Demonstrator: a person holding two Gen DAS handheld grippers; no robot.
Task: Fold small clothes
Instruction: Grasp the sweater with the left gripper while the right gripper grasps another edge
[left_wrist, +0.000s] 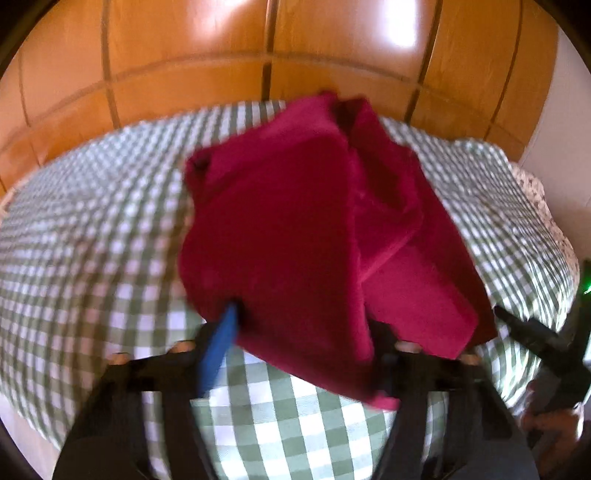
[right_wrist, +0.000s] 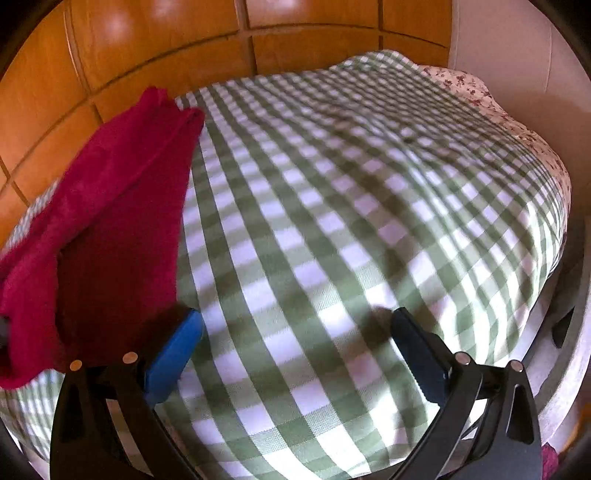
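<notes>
Two tongs are in my hands over the checked bedspread (right_wrist: 332, 221), and one red cloth (left_wrist: 288, 229) is the thing I am folding. In my left view the cloth fills the middle of the frame, lying in loose folds on the green-and-white checks, with its near edge draped down between my left tongs (left_wrist: 299, 332). A blue pad (left_wrist: 218, 350) shows at the lower left of that cloth edge; the other finger is hidden under the red fabric, so I cannot tell whether the pads press on the cloth or only stand round it. The picture is blurred there. My right tongs (right_wrist: 295, 343) stand spread wide at the bottom of the right view, nothing between the pads but bare checks. From that side the cloth sits at the left of the frame, its edge just beside my left-hand blue pad (right_wrist: 173, 354). Wooden panels (left_wrist: 295, 48) run across the top of both views.
</notes>
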